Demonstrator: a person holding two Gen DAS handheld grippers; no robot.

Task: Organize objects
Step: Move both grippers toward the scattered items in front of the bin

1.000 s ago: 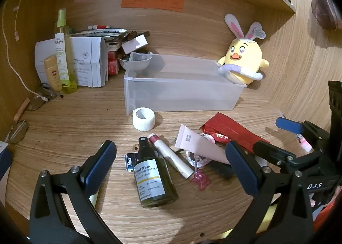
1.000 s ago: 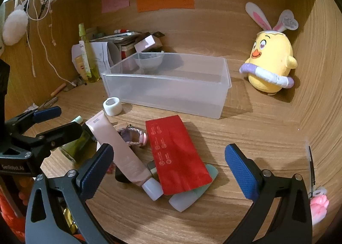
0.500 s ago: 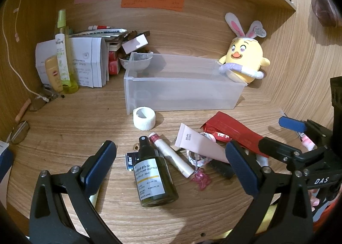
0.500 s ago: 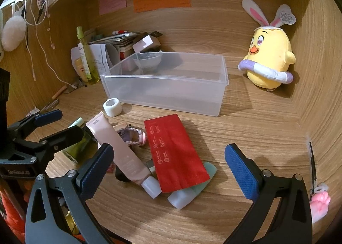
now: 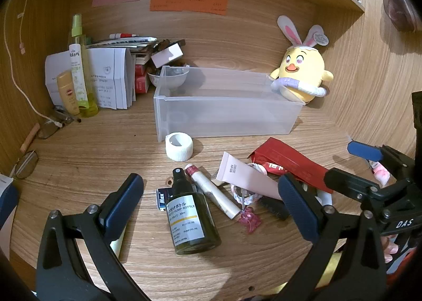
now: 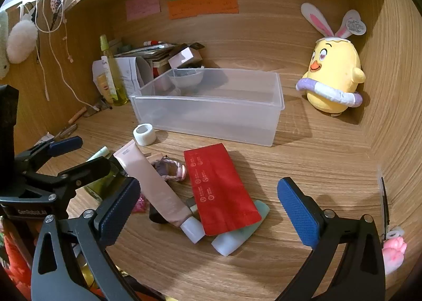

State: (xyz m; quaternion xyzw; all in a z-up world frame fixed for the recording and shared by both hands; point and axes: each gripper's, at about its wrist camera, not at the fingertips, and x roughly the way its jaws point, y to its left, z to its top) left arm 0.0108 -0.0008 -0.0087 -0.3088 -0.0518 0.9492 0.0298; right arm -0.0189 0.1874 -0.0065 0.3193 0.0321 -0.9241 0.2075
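Note:
A clear plastic bin [image 5: 226, 106] [image 6: 211, 113] stands on the wooden desk with nothing loose in it. In front lie a white tape roll [image 5: 179, 146] [image 6: 144, 134], a dark green pump bottle [image 5: 191, 218], a slim white tube [image 5: 211, 193], a pink tube [image 5: 245, 177] [image 6: 155, 185], a braided band [image 6: 171, 169], a red pouch [image 5: 287, 164] [image 6: 219, 190] and a pale teal tube [image 6: 237, 235]. My left gripper [image 5: 211, 208] is open above the bottle. My right gripper [image 6: 208, 211] is open over the red pouch and pink tube.
A yellow bunny-eared plush [image 5: 303, 77] [image 6: 335, 77] sits at the back right. Papers, boxes, a bowl and a tall spray bottle [image 5: 80, 69] crowd the back left corner. Glasses [image 5: 26, 164] lie at the left edge. A pink charm [image 6: 393, 248] hangs on the right wall.
Both views have drifted only slightly; the right gripper has edged a little nearer the pile. No object has moved and both jaws stay open.

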